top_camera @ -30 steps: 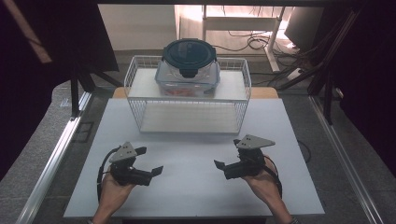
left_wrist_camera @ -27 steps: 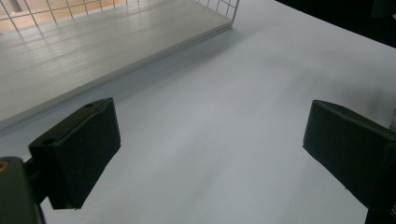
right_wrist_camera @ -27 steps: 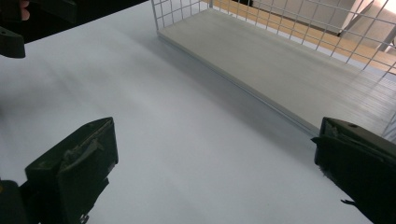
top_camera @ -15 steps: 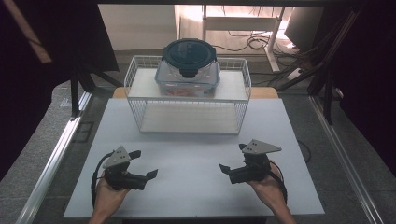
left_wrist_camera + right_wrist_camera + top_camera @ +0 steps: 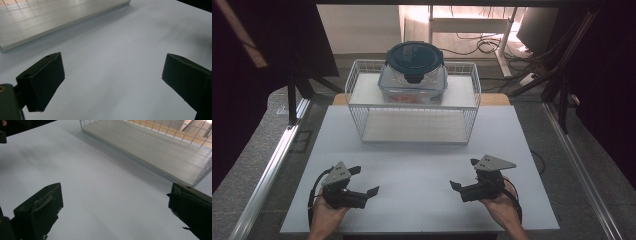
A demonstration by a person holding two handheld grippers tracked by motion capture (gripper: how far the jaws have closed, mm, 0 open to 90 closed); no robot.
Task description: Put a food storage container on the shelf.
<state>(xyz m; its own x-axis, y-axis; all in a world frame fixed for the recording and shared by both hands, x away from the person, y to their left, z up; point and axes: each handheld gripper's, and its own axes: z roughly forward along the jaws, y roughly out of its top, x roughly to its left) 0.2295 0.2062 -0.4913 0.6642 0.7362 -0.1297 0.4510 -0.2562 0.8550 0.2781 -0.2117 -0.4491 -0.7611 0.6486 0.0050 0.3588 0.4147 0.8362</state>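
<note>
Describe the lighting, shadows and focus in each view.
High view: bright glare behind the white wire rack, dark surroundings, clear plastic container with dark lid sharp. Left gripper view: soft shadow at right of the white tabletop, black jaws slightly blurred. Right gripper view: even light, a faint shadow along the rack's white board, near jaws soft.

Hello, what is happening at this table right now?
A person holds the left gripper and the right gripper low over the white table, both open and holding nothing. Farther back, a clear plastic container with a dark round lid sits on top of a white wire shelf rack, untouched.
</note>
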